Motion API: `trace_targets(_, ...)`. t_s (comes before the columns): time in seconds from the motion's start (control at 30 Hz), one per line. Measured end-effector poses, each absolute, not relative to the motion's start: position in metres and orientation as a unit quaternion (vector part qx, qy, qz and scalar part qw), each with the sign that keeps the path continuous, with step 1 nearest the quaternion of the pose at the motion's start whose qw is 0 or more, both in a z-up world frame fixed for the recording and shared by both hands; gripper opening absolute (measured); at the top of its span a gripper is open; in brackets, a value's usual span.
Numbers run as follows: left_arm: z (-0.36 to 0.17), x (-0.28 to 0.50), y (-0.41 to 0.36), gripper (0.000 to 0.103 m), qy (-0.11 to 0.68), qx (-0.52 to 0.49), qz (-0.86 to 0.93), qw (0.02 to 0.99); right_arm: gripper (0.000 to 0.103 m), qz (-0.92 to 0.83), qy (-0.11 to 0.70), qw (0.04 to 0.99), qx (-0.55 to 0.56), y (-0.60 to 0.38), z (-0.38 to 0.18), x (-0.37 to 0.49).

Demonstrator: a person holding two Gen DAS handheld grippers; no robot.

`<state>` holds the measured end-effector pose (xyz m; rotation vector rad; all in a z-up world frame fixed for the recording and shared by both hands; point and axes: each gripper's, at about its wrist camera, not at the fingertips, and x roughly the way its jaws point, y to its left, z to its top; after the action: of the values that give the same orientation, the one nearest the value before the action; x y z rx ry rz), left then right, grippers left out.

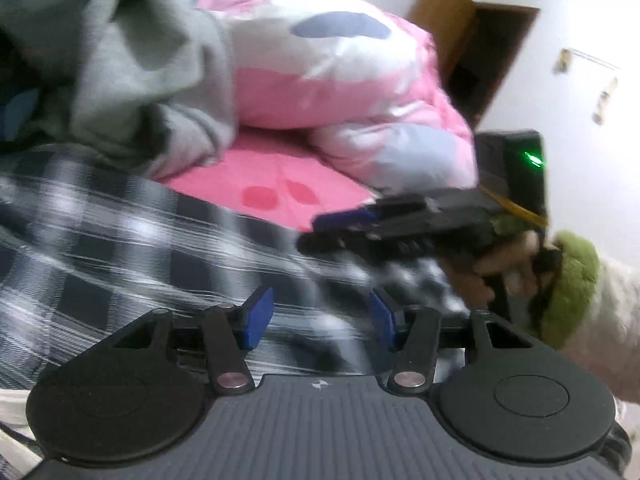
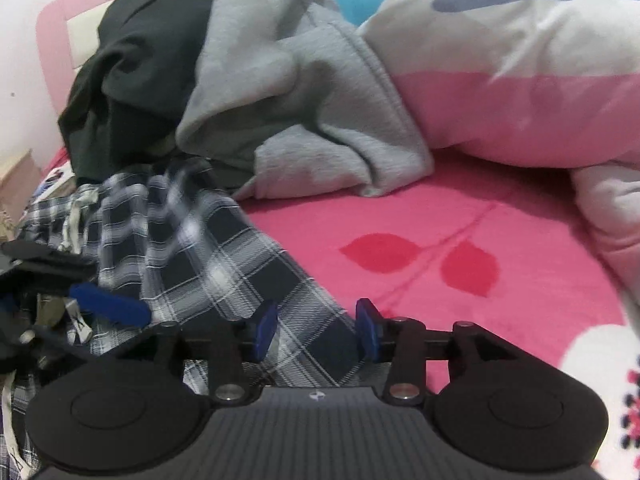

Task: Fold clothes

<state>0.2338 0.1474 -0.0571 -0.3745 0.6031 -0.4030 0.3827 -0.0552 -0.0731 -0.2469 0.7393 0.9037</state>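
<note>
Scene: I stood over a pink bed sheet (image 2: pixel 500 216) heaped with laundry, a hand-held gripper in each hand.

Garment in hand: a navy-and-white plaid garment (image 2: pixel 240 248) lay spread on the sheet directly beneath both tools, its right edge running diagonally across the pink.

Waiting pile: a grey sweatshirt (image 2: pixel 296 92) and a dark garment (image 2: pixel 132 64) sat bunched behind the plaid, against a pink-and-white quilt (image 2: pixel 520 80).

Left gripper (image 1: pixel 320 316): my jaws stood about half open over blurred plaid, with nothing pinched between the blue pads.

Right gripper (image 2: pixel 316 330): my jaws were parted over the plaid's edge; cloth showed in the gap, but the pads did not press on it, so I held nothing.

Positions: seen from my left wrist, the right gripper and my hand (image 1: pixel 492 264) in its green cuff hovered just beyond, above the same cloth.

Step, as I judged it: between grasps on the plaid piece, with the fold unfinished and the fabric still rumpled at its far left.

Next move, as I judged it: each gripper needed a fresh bite on an edge or corner, pinching one layer only, then a level carry across.

Risk: catching the sheet along with the plaid.
</note>
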Motion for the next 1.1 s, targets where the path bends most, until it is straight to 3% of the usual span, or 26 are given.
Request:
trace_targets(0.03, -0.058, 0.235, 0.149, 0.053, 0.294, -0.187, -0.19, 0.918, 0.016, 0.429, 0.343, 0.826, -0.125, -0.054, -0.074, 0.379)
trace_targets(0.07, -0.059, 0.236, 0.151, 0.053, 0.295, -0.192, -0.184, 0.918, 0.003, 0.431, 0.335, 0.827, -0.138, -0.052, -0.074, 0.374)
trace_targets(0.1, -0.06, 0.237, 0.154, 0.053, 0.295, -0.198, -0.179, 0.918, 0.0, 0.437, 0.319, 0.827, -0.153, -0.05, -0.073, 0.365)
trace_targets(0.37, -0.066, 0.247, 0.167, 0.053, 0.281, -0.234, -0.141, 0.92, 0.0, 0.473, 0.163, 0.787, -0.361, -0.027, -0.092, 0.266)
trace_targets(0.47, -0.071, 0.251, 0.168, 0.053, 0.292, -0.238, -0.133, 0.917, 0.002, 0.443, 0.173, 0.814, -0.334, -0.029, -0.088, 0.278)
trace_targets(0.5, -0.072, 0.25, 0.168, 0.053, 0.291, -0.237, -0.133, 0.917, 0.004, 0.43, 0.192, 0.829, -0.301, -0.032, -0.084, 0.292)
trace_targets(0.57, -0.072, 0.251, 0.168, 0.053, 0.287, -0.238, -0.132, 0.919, 0.029, 0.414, 0.247, 0.85, -0.214, -0.041, -0.078, 0.33)
trace_targets(0.6, -0.073, 0.251, 0.168, 0.053, 0.287, -0.24, -0.132, 0.918, 0.056, 0.41, 0.278, 0.852, -0.172, -0.045, -0.08, 0.347)
trace_targets(0.63, -0.074, 0.252, 0.169, 0.053, 0.286, -0.243, -0.132, 0.918, 0.057, 0.408, 0.311, 0.848, -0.134, -0.047, -0.084, 0.364)
trace_targets(0.67, -0.075, 0.252, 0.17, 0.053, 0.284, -0.247, -0.132, 0.917, 0.053, 0.411, 0.339, 0.839, -0.11, -0.047, -0.089, 0.376)
trace_targets(0.73, -0.077, 0.251, 0.173, 0.053, 0.28, -0.258, -0.131, 0.915, 0.003, 0.422, 0.358, 0.825, -0.116, -0.042, -0.094, 0.379)
trace_targets(0.9, -0.078, 0.25, 0.181, 0.053, 0.271, -0.285, -0.121, 0.912, 0.003, 0.44, 0.195, 0.828, -0.288, -0.031, -0.085, 0.299)
trace_targets(1.1, -0.08, 0.254, 0.184, 0.053, 0.265, -0.3, -0.102, 0.911, 0.004, 0.42, 0.025, 0.715, -0.559, -0.014, -0.143, 0.212)
